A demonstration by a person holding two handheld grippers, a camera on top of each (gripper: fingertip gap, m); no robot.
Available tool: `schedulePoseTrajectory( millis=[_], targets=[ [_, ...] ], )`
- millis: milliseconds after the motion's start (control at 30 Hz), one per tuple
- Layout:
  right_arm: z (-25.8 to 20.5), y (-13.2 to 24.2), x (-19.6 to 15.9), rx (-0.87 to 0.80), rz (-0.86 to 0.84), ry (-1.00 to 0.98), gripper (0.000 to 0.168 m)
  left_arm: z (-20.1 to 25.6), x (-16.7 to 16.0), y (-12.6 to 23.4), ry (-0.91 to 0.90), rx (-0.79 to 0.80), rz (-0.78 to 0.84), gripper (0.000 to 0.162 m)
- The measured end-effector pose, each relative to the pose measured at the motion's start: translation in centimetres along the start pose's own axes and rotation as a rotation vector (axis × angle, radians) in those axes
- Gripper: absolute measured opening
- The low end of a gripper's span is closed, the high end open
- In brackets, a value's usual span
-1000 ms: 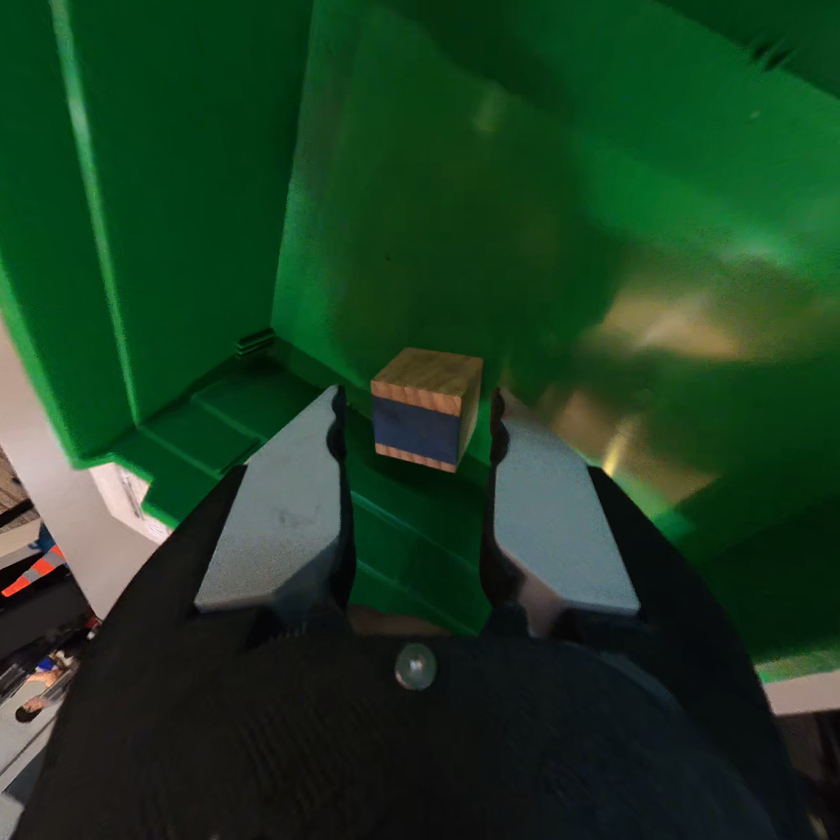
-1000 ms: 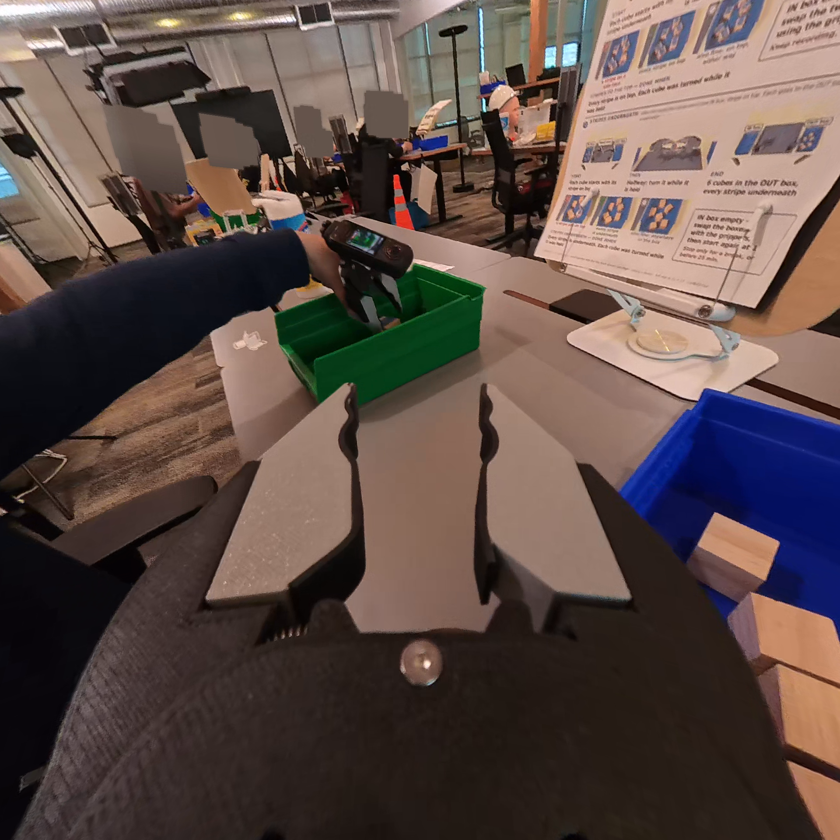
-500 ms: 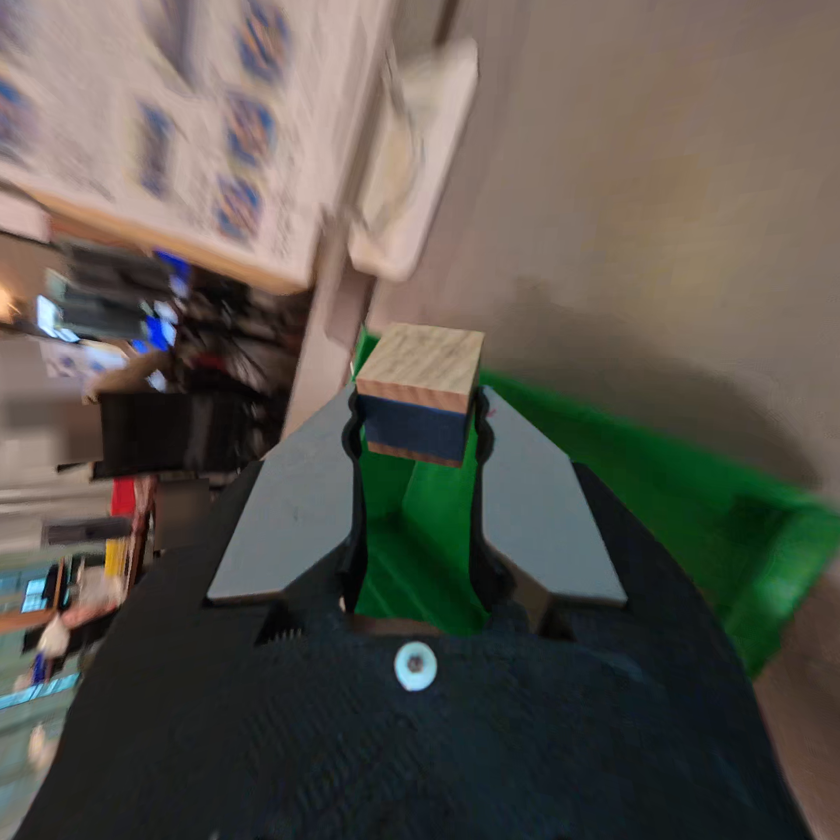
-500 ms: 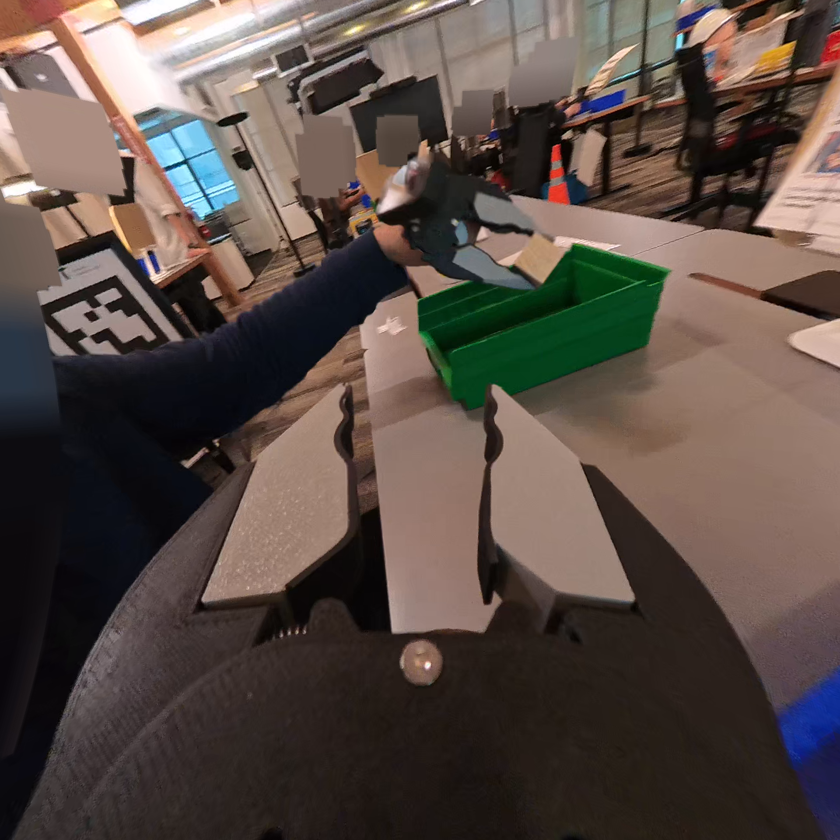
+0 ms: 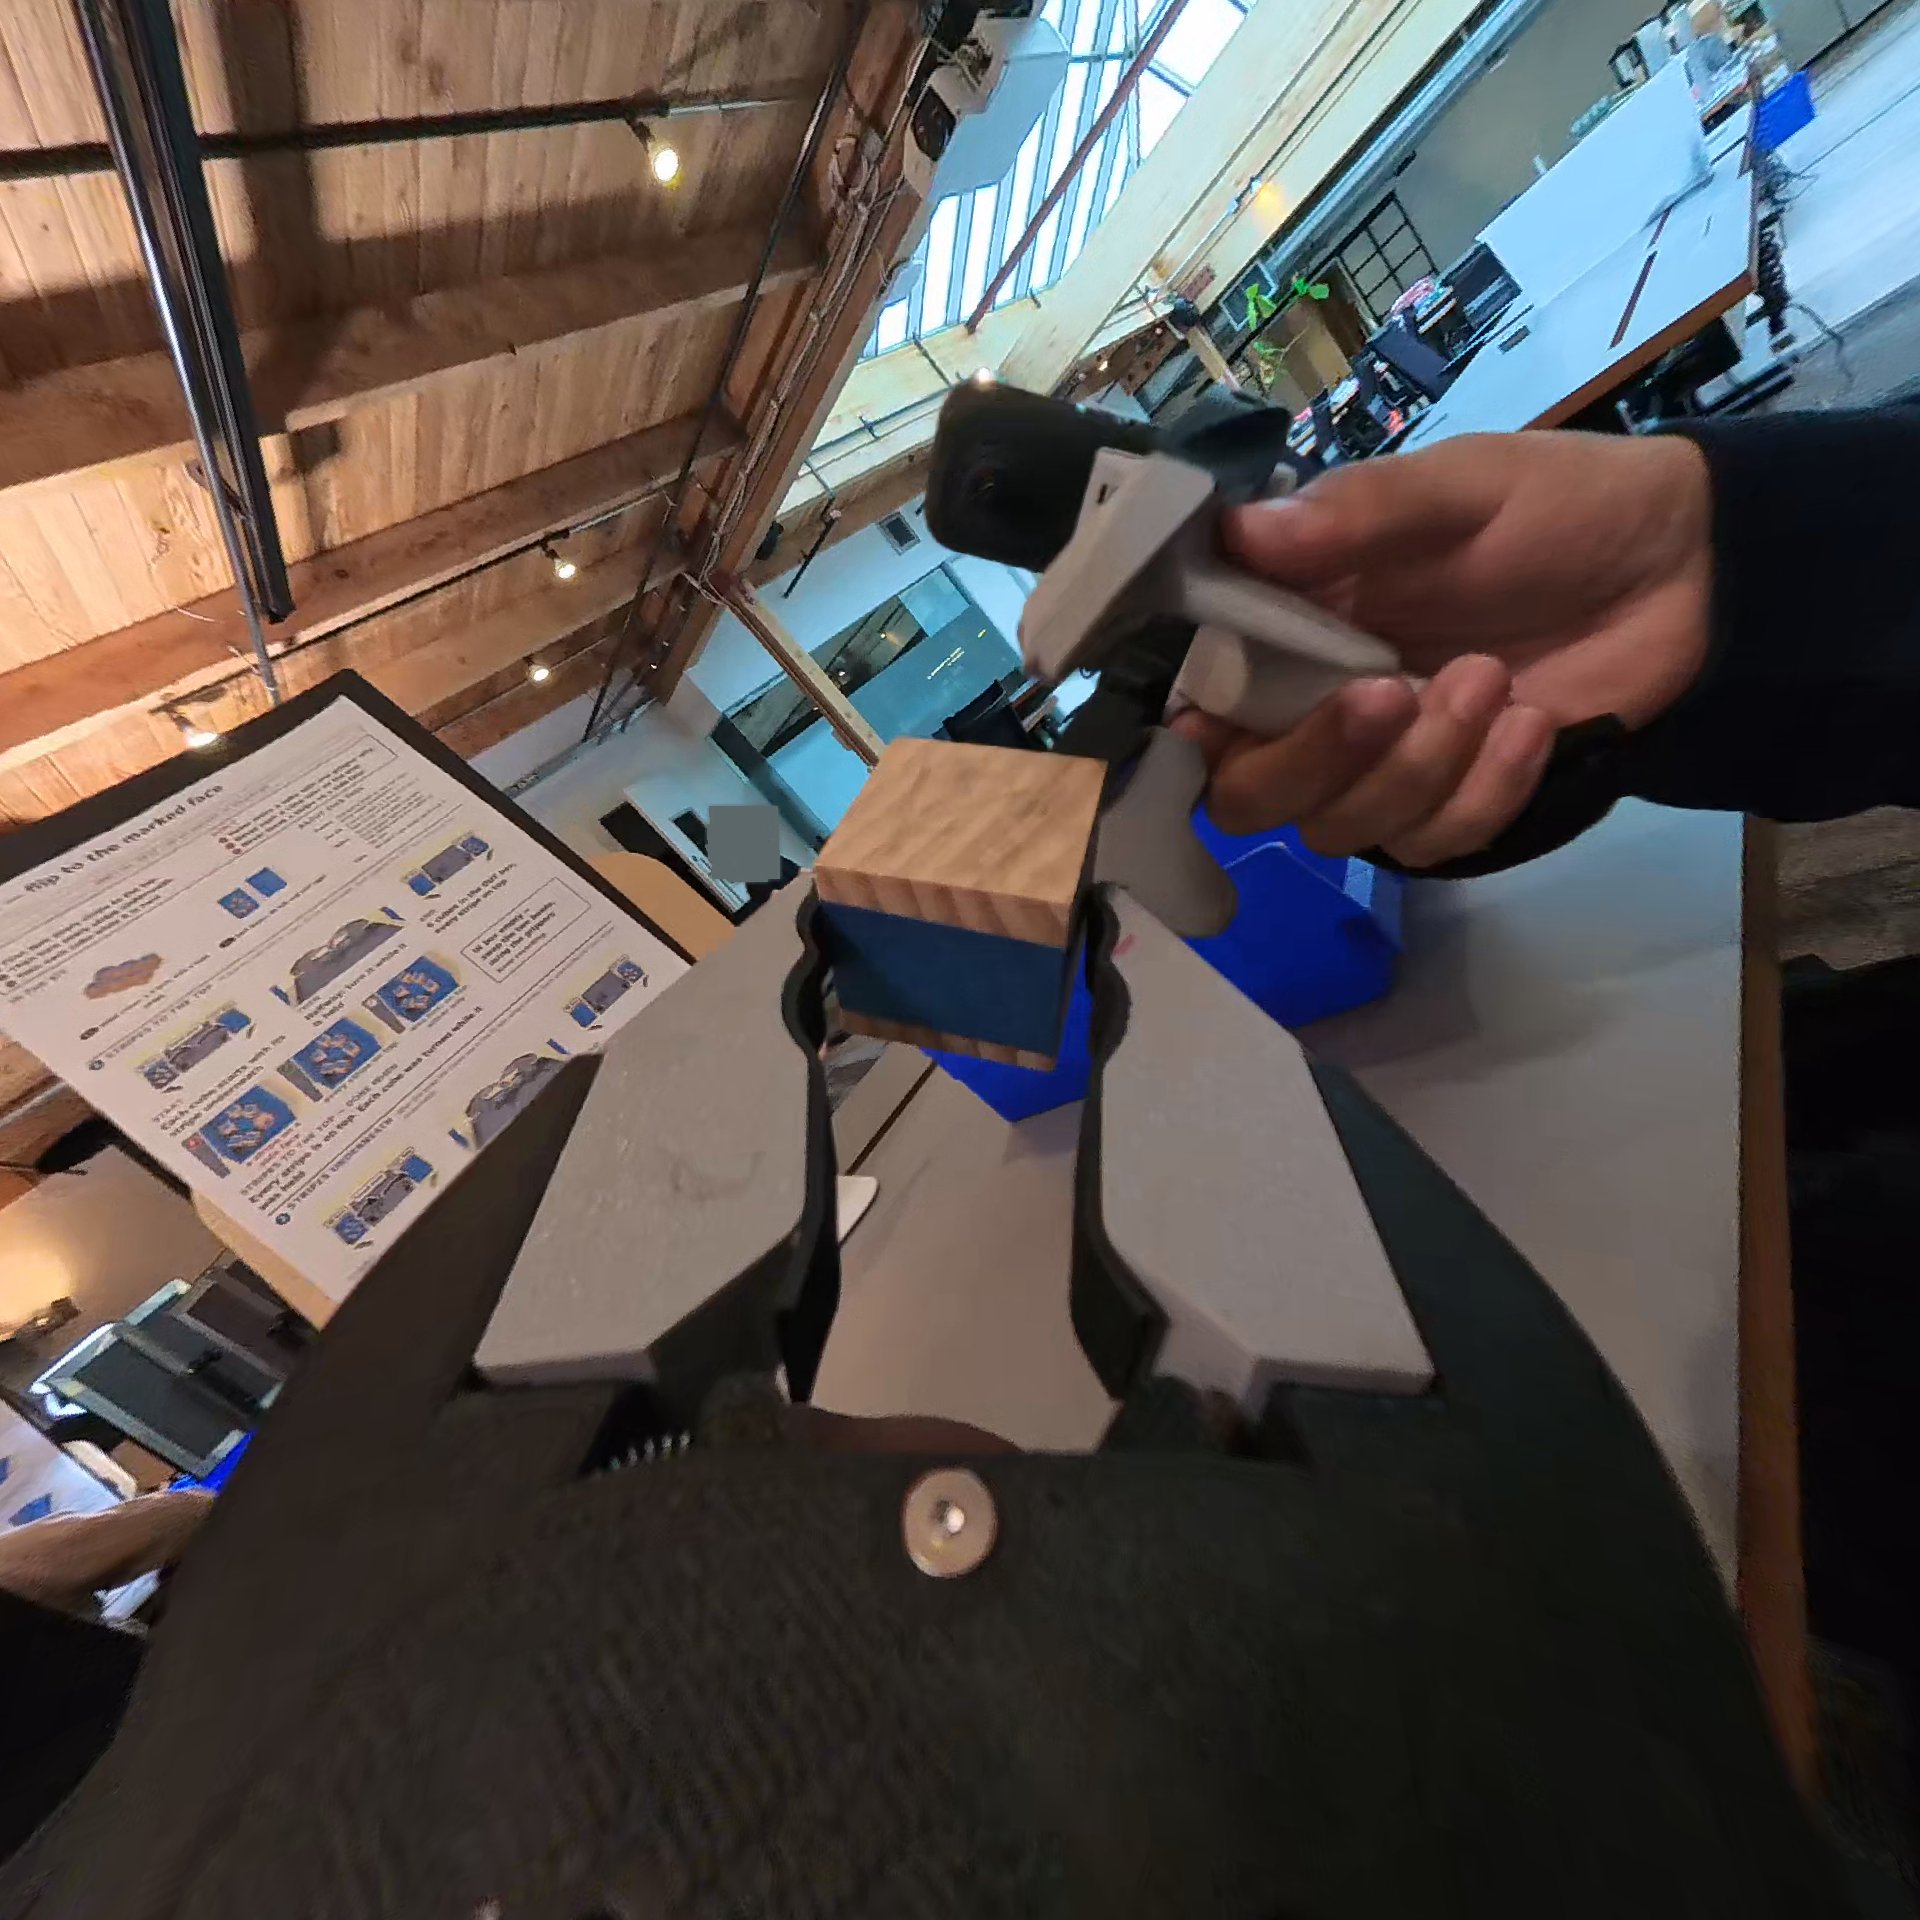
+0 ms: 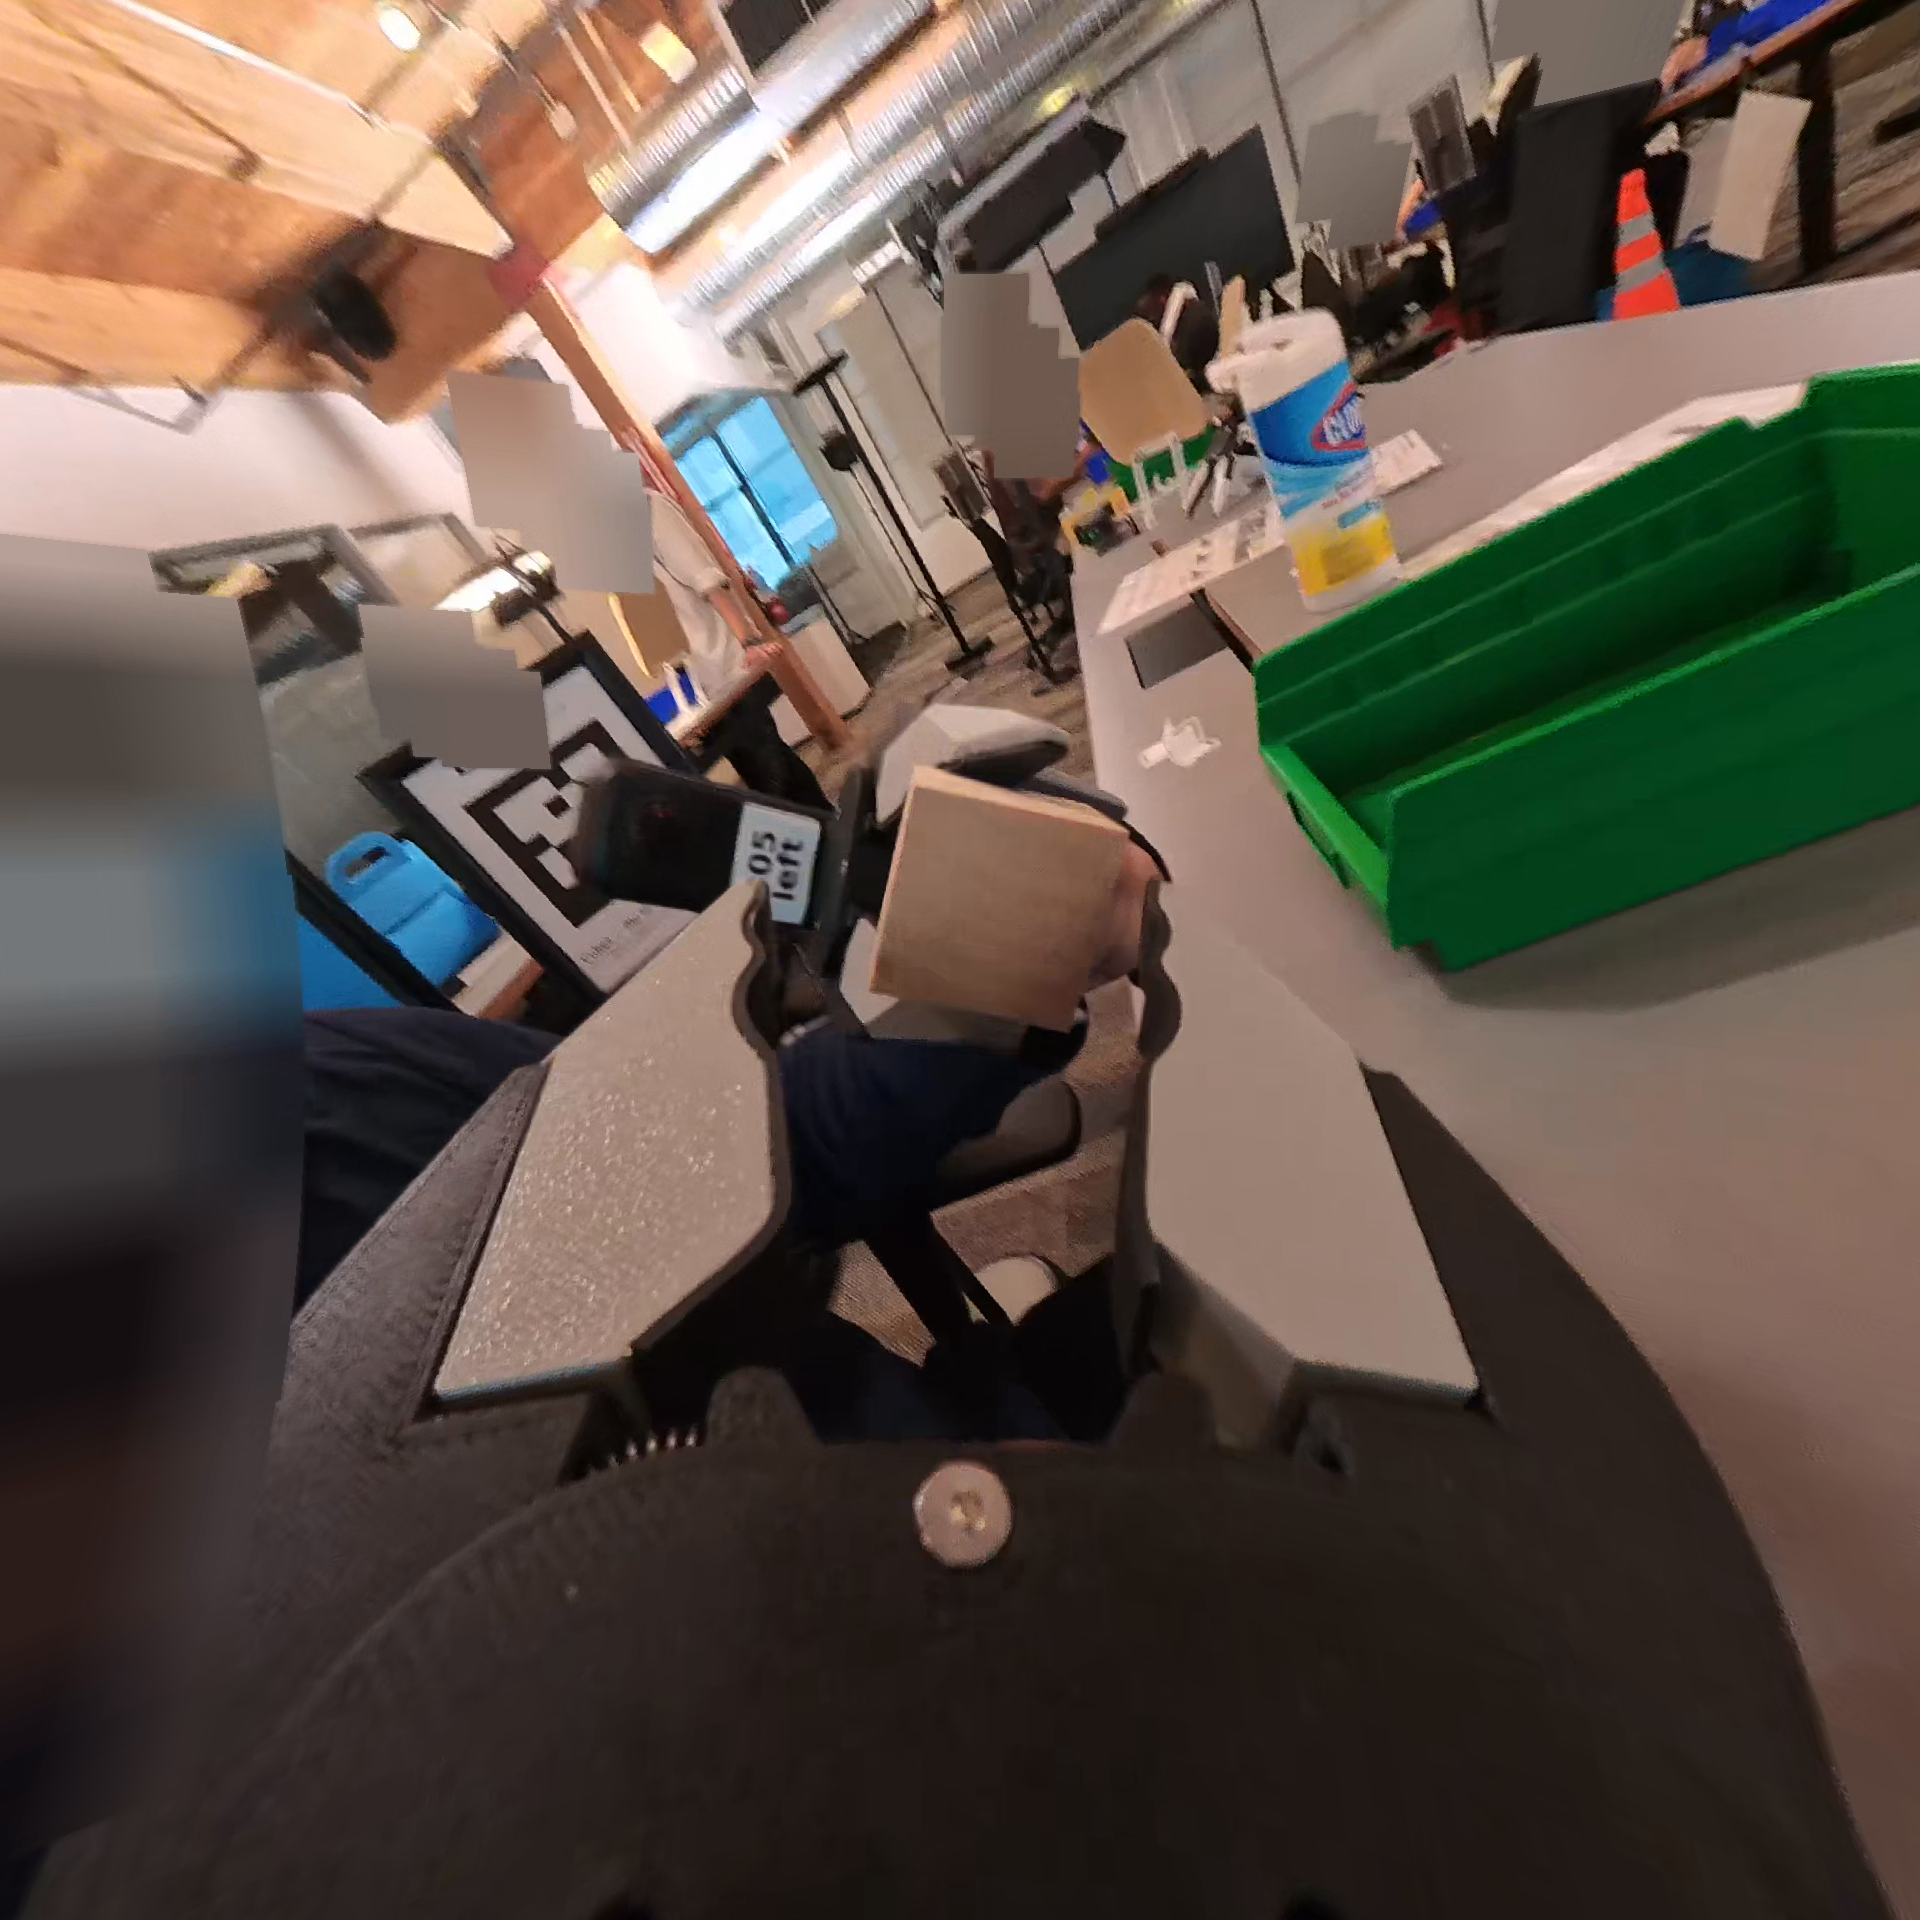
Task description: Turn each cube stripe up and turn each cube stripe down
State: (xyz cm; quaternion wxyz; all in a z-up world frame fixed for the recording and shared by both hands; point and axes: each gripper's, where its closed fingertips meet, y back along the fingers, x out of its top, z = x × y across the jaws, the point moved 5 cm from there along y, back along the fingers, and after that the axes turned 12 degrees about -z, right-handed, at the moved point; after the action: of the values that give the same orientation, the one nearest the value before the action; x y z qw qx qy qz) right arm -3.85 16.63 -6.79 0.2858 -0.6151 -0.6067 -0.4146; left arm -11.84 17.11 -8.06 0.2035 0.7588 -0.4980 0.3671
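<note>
While my left tongs (image 5: 951, 961) clamp the cube (image 5: 961, 894) midair off the counter's (image 5: 1538, 1049) edge, stripe toward me, my right tongs (image 6: 956, 940) gape wide, straddling its far end.

One cube (image 5: 956, 894) shows, held up off the desk (image 5: 1538, 1091), with one blue stripe (image 5: 945, 987) across its near face. There are two claws, left (image 5: 951, 961) and right (image 6: 956, 930), and two bins: one blue (image 5: 1299, 935), one green (image 6: 1621, 717). One instruction sheet (image 5: 301, 966), one wipes canister (image 6: 1314, 457) and one orange cone (image 6: 1642, 249) complete the count.
</note>
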Motion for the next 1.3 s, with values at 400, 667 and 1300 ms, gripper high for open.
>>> schedulePoseTrajectory(
  millis=[400, 667, 1300],
  targets=[
    [1.4, 0.1, -0.3, -0.187, -0.102, 0.131, 0.045, -0.3, -1.9, 0.7, 0.158, -0.161, -0.06, 0.047],
    [4.3, 0.2, -1.8, -0.271, -0.191, 0.113, 0.043, -0.3, -6.1, -0.9, 0.606, -0.437, -0.154, 0.044],
    [8.1, -2.1, -5.1, -0.266, -0.366, 0.188, 0.043, 2.2, -11.3, -1.6, 0.68, -0.673, -0.187, 0.051]
  ],
)
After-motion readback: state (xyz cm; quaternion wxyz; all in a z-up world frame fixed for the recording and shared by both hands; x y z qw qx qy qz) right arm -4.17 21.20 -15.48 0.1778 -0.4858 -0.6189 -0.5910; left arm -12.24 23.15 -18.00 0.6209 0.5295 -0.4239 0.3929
